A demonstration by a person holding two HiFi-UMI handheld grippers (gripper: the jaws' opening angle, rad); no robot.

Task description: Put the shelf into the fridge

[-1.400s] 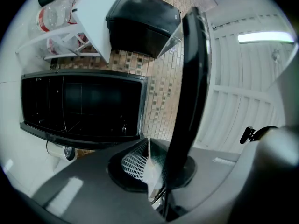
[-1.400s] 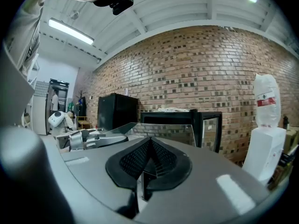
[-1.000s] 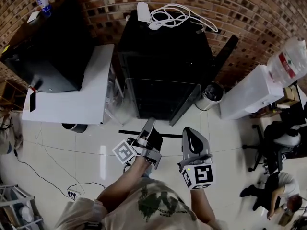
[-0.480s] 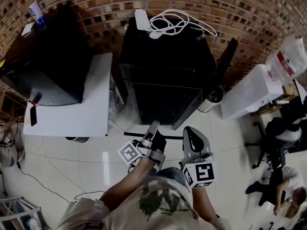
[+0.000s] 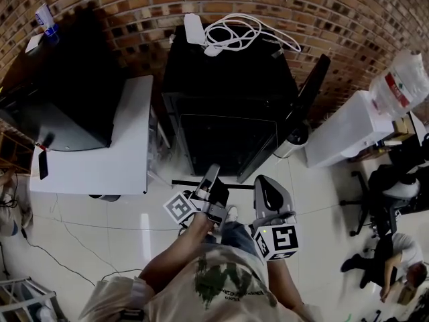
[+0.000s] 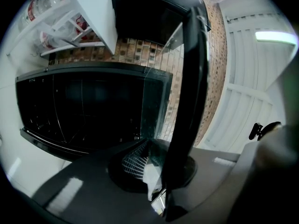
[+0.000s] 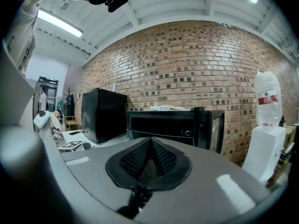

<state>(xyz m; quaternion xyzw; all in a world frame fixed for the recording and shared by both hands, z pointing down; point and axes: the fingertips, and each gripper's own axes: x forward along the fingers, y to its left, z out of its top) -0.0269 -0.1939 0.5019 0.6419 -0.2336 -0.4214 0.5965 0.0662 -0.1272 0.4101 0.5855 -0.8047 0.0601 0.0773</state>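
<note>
Since a second ago the person has edged nearer the fridge (image 5: pixel 231 72), and the glass shelf (image 5: pixel 194 182) seems to have settled flatter, its far edge toward the open mouth at twelve o'clock. The left tool (image 5: pixel 214 183) is pinched almost closed on the shelf's black rim. The right tool (image 5: pixel 268 190), at its three o'clock, is closed and carries nothing. I'd say sliding in comes next.
</note>
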